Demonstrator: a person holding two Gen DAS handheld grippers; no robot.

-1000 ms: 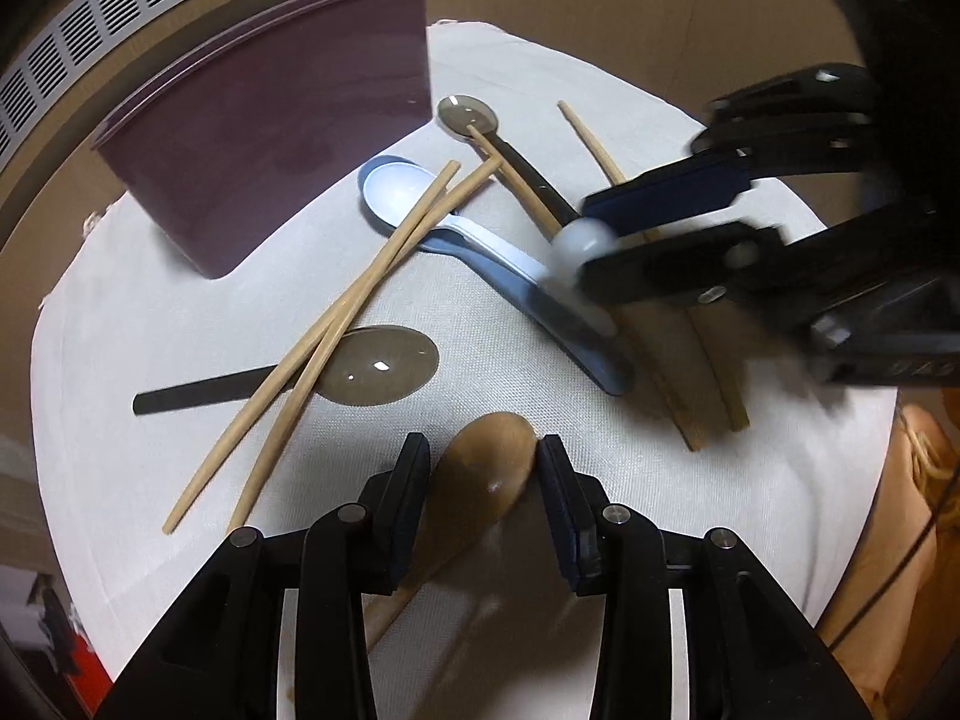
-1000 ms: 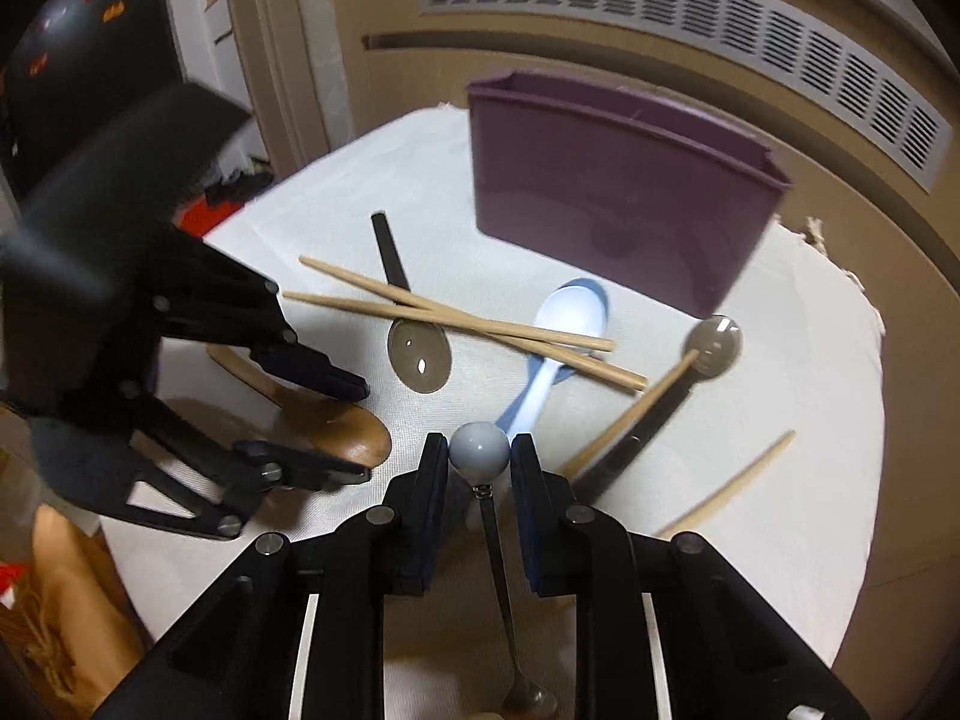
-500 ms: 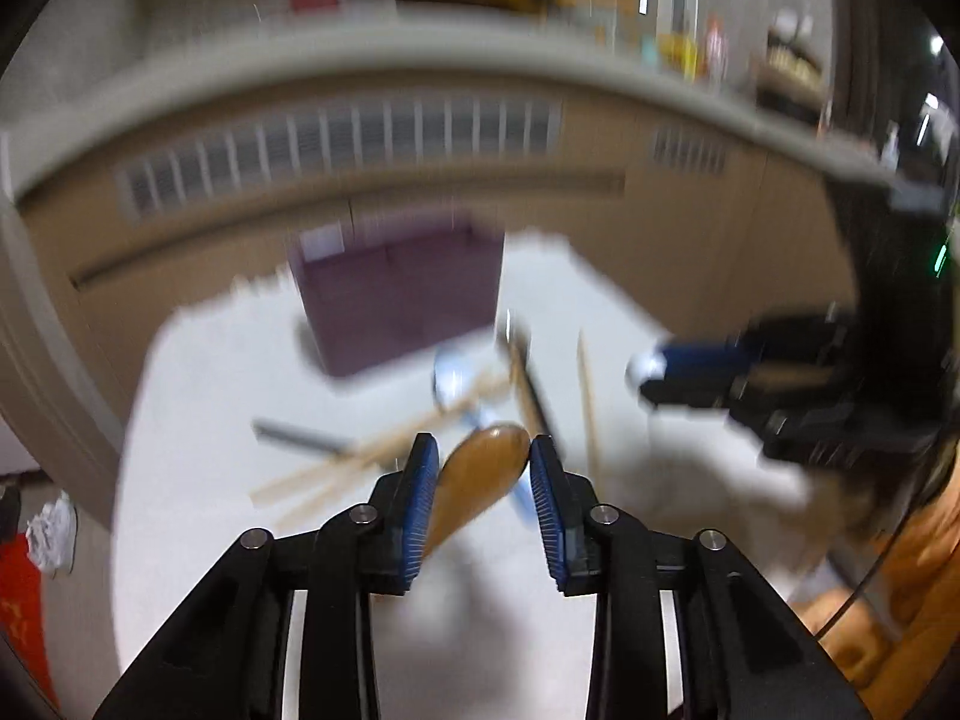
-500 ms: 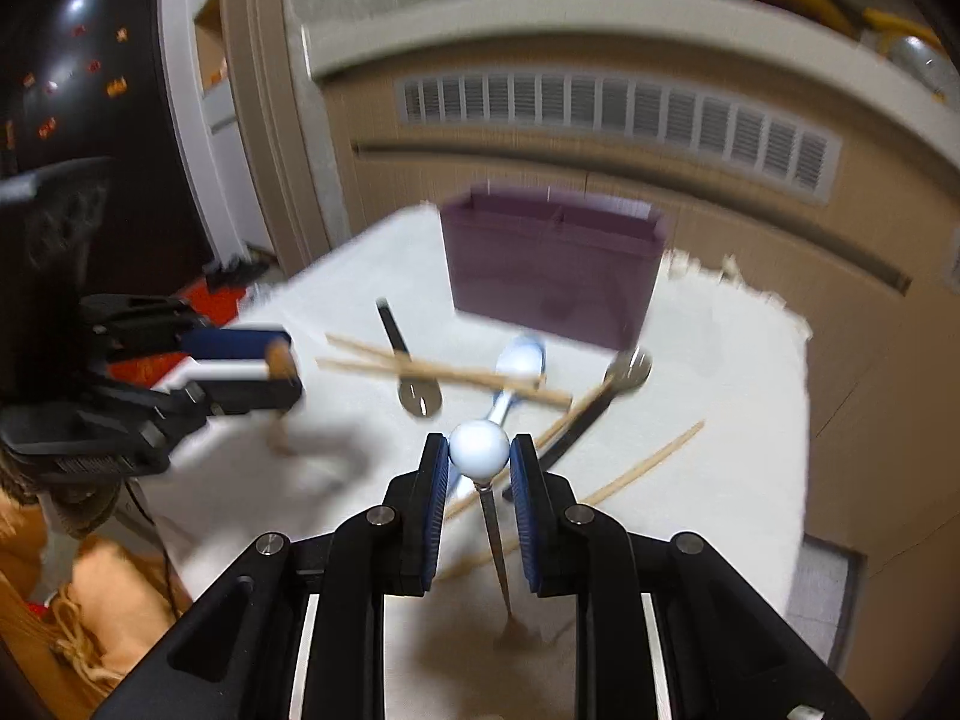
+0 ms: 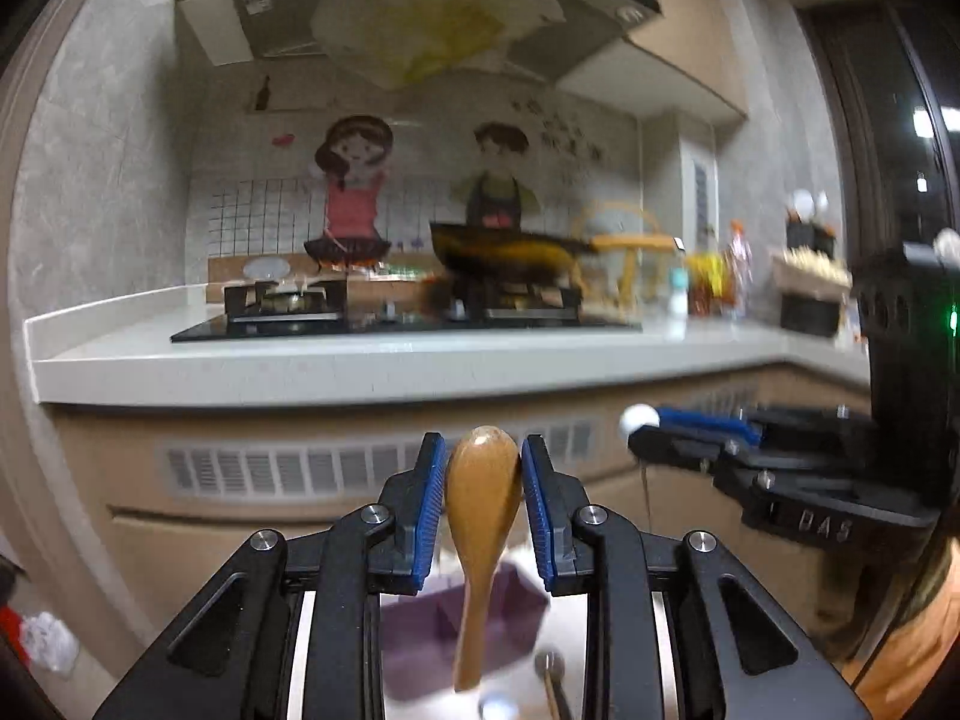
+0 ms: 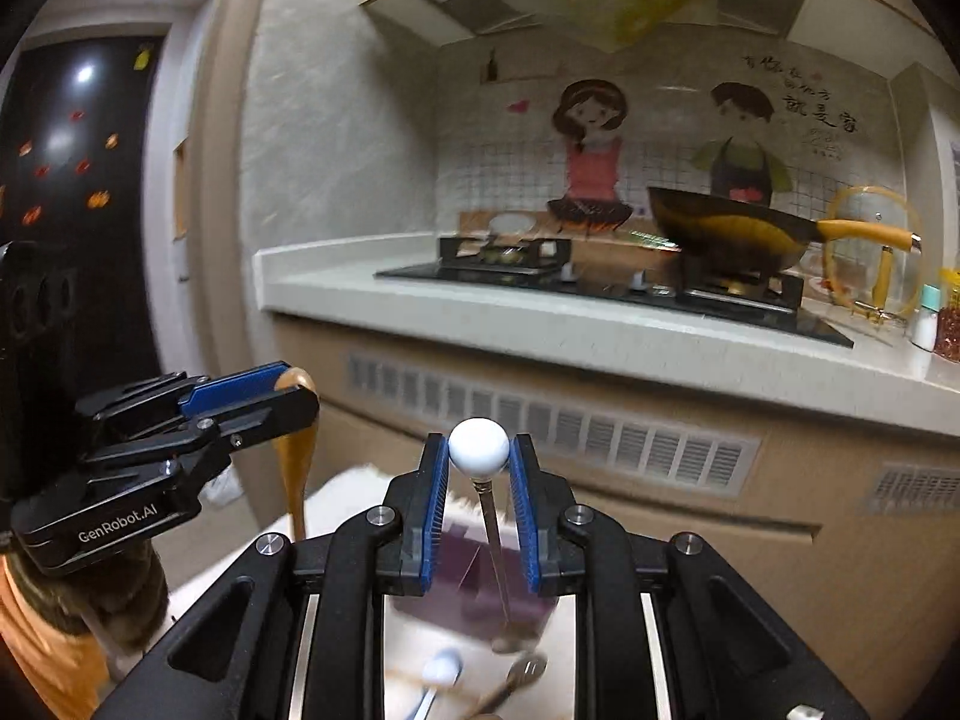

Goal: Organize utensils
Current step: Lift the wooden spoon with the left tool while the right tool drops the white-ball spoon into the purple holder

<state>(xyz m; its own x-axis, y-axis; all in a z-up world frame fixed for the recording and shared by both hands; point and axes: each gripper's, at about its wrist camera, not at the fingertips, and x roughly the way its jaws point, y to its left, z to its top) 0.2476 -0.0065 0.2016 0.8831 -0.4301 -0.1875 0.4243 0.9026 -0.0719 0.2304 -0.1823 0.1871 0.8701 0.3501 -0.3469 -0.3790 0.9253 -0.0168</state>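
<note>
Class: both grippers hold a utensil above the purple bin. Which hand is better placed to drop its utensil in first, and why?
Probably left. The wooden spoon in the left gripper, whose jaws are closing on it, hangs straight over the purple bin. The right gripper with its ball-ended utensil looks similarly placed, so it is close.

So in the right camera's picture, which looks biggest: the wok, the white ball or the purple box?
As they look in that view:
1. wok
2. purple box, though the fingers hide part of it, so second place is unsure
3. white ball, which only looks this big because it sits right at the camera
</note>
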